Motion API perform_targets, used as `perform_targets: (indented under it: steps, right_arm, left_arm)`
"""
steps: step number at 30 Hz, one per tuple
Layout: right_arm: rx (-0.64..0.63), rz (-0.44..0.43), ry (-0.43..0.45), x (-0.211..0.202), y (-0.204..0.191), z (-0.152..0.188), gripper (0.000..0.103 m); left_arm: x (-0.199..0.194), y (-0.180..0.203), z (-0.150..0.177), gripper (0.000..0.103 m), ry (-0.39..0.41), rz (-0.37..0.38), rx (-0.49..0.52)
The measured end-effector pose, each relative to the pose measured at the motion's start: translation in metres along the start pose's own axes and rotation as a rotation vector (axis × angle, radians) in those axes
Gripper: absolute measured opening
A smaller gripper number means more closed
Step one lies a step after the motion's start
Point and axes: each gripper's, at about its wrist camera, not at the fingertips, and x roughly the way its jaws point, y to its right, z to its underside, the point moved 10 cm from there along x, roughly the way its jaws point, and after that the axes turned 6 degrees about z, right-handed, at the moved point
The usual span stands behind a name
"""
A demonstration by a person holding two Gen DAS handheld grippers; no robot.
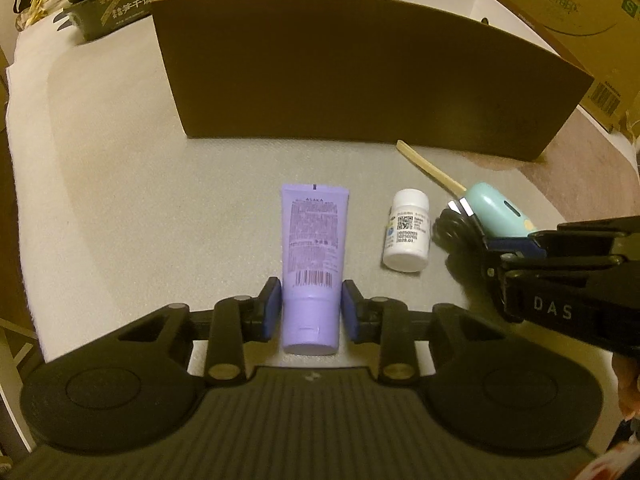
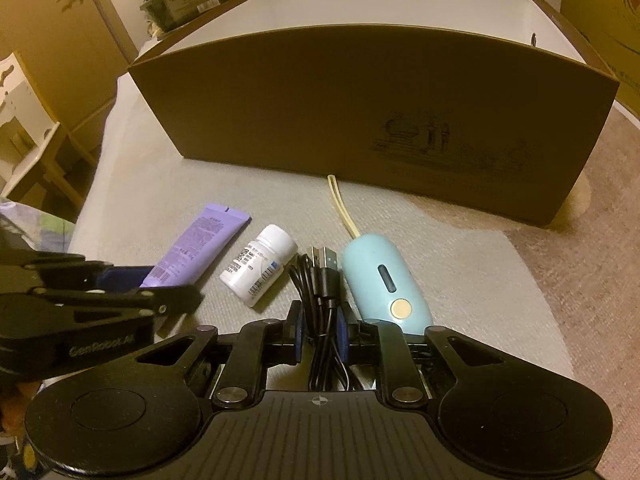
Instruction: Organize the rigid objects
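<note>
A purple tube (image 1: 311, 264) lies on the grey mat, cap toward me; my left gripper (image 1: 310, 312) is shut on its lower part, pads touching both sides. The tube also shows in the right wrist view (image 2: 196, 250). A white pill bottle (image 1: 407, 236) (image 2: 260, 266) lies to its right. My right gripper (image 2: 320, 330) is shut on a coiled black USB cable (image 2: 322, 292), also seen in the left wrist view (image 1: 456, 226). A mint-green oval device (image 2: 384, 280) (image 1: 500, 212) with a yellow strap (image 2: 340, 204) lies just right of the cable.
A large open brown cardboard box (image 1: 360, 72) (image 2: 360, 112) stands behind the objects on the mat. Stacked dark food containers (image 1: 108, 4) sit at the far left. Another cardboard carton (image 1: 580, 8) is at the far right. Wooden furniture (image 2: 32, 120) stands left of the table.
</note>
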Motion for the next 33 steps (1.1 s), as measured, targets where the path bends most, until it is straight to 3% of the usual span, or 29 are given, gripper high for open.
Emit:
perform_targets:
  steps: [23,33]
  right_arm:
    - [-0.035,0.032,0.009,0.005,-0.01,0.005,0.016]
    - [0.019,-0.012,0.022,-0.013,-0.003,0.003,0.015]
  left_arm:
    - [0.003,0.005,-0.006,0.028,-0.006,-0.02,0.029]
    - [-0.014,0.004,-0.003,0.028,0.029,-0.001,0.02]
